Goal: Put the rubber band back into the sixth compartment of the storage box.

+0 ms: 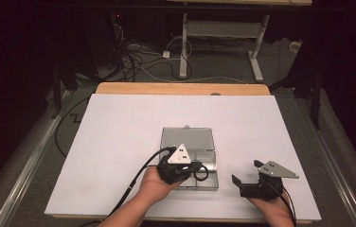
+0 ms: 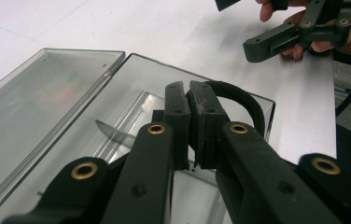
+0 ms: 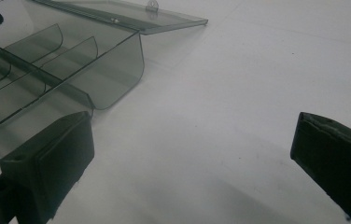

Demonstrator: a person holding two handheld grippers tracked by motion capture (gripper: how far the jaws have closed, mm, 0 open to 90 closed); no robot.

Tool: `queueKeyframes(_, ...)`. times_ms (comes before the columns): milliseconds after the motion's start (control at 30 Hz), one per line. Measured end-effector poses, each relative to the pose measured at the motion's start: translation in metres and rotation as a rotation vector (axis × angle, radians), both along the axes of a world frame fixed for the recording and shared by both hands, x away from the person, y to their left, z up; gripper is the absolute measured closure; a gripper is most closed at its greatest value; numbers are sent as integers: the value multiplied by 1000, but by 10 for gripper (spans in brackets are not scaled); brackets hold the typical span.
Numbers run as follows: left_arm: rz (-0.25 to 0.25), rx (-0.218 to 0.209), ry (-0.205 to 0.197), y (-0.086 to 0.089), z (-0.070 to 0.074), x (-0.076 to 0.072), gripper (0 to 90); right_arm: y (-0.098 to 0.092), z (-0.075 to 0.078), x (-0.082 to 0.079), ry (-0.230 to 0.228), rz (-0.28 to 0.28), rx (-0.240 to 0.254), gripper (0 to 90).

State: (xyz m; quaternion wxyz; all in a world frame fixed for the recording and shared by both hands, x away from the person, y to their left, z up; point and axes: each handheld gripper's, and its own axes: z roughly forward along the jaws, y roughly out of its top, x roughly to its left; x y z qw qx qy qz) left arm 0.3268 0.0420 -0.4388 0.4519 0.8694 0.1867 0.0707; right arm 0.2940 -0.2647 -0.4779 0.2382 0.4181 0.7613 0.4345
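A clear, smoke-tinted plastic box [image 1: 191,163] lies near the middle of the white-covered desk [image 1: 119,142], its hinged lid [image 1: 187,138] swung fully open and lying flat on the far side. The box is shallow and rectangular, with rounded corners and thin see-through dividers [image 3: 47,51] that split it into narrow compartments; a small clasp tab [image 3: 152,5] stands at the lid's free edge. No brand, label or writing can be read on the box or anywhere on the desk.

The left gripper [image 2: 188,126] hangs over the near left part of the box, its two black jaws pressed together on a black looped band [image 2: 239,100] — the loop arcs out from between the pads and curves round to one side, over the open compartments. In the high view the same loop shows as a dark ring [image 1: 201,171] just beside that gripper.

The right gripper [image 1: 246,174] rests on the desk to the right of the box, near it but apart — its jaws spread wide with only the bare white surface between them.
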Motion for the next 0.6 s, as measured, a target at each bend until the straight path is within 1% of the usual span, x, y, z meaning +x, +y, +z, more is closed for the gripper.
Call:
queueKeyframes(133,-8,19,1,-7,-1,0,845,0,0,1,-3,4,-4,4)
queueKeyframes(233,-4,27,7,-9,-2,1,844,0,0,0,-1,2,-2,4)
queueKeyframes(367,-5,39,2,-11,-2,1,843,0,0,0,-3,5,-3,4)
queueKeyframes(500,3,43,5,-11,-3,1,843,0,0,0,0,2,-2,4)
queueKeyframes(600,-1,45,10,-12,-3,1,841,0,0,0,1,0,-1,4)
